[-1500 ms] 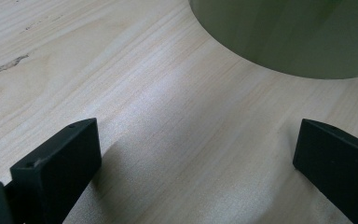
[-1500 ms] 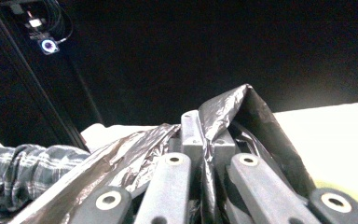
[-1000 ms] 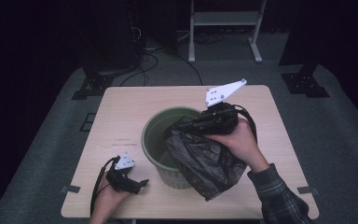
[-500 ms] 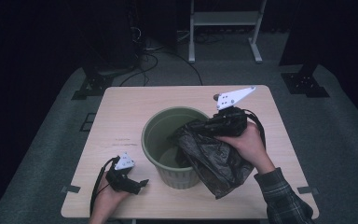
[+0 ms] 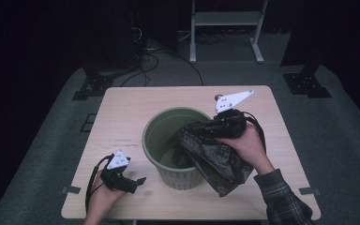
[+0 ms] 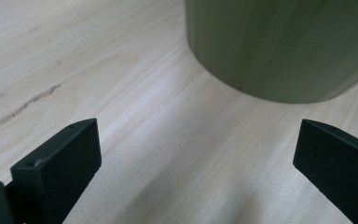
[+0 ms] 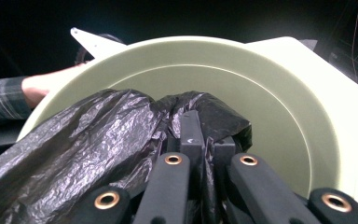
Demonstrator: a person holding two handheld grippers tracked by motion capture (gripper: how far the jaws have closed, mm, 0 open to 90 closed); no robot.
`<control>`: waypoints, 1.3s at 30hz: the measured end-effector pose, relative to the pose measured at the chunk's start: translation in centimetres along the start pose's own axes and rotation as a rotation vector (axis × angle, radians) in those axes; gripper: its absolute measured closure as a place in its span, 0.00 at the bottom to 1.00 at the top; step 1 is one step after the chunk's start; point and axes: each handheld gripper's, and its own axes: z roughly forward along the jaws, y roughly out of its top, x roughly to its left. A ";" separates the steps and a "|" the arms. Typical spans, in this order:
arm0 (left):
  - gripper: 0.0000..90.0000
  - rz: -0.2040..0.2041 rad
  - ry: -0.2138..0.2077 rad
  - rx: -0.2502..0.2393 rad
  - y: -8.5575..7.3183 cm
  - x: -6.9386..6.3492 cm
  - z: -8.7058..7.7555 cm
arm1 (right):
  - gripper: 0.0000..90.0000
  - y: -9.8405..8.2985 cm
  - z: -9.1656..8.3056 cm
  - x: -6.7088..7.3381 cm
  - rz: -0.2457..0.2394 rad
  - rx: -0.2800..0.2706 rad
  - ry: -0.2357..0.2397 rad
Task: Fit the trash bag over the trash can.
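— Well, what is hidden at the green bin [image 5: 176, 140]?
— Its right rim, under the black bag [image 5: 215, 157]. The right gripper [image 7: 200, 140] is clamped on the bag over the bin.
— And the left gripper [image 5: 140, 180]?
— Jaws wide apart, empty, low on the table [image 5: 131, 112] left of the bin.

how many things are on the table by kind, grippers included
green bin: 1
black plastic bag, clamped in the right gripper over the bin's rim: 1
grippers: 2, the right one and the left gripper, open by the bin
total: 4
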 end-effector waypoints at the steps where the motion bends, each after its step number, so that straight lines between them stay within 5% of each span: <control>1: 0.00 0.001 -0.010 -0.009 0.1 0.0 -0.2 | 0.98 -0.1 0.0 -0.1 -0.002 -0.003 0.001; 15: 0.00 0.060 -0.117 -0.074 3.1 -0.9 -3.2 | 0.97 -0.1 0.0 -0.3 0.001 -0.013 -0.008; 17: 0.00 0.070 -0.124 -0.084 3.7 -1.0 -3.7 | 0.92 -0.1 0.0 -0.4 0.008 -0.013 -0.005; 20: 0.00 0.086 -0.131 -0.100 4.5 -1.2 -4.6 | 0.71 0.0 0.0 -0.5 0.012 -0.009 -0.029; 26: 0.00 0.102 -0.143 -0.120 6.0 -1.4 -6.2 | 0.54 -0.1 -1.0 -0.6 0.024 -0.027 -0.059; 39: 0.00 0.142 -0.163 -0.165 8.3 -1.9 -9.3 | 0.45 -1.4 -3.3 -0.6 0.044 -0.050 -0.052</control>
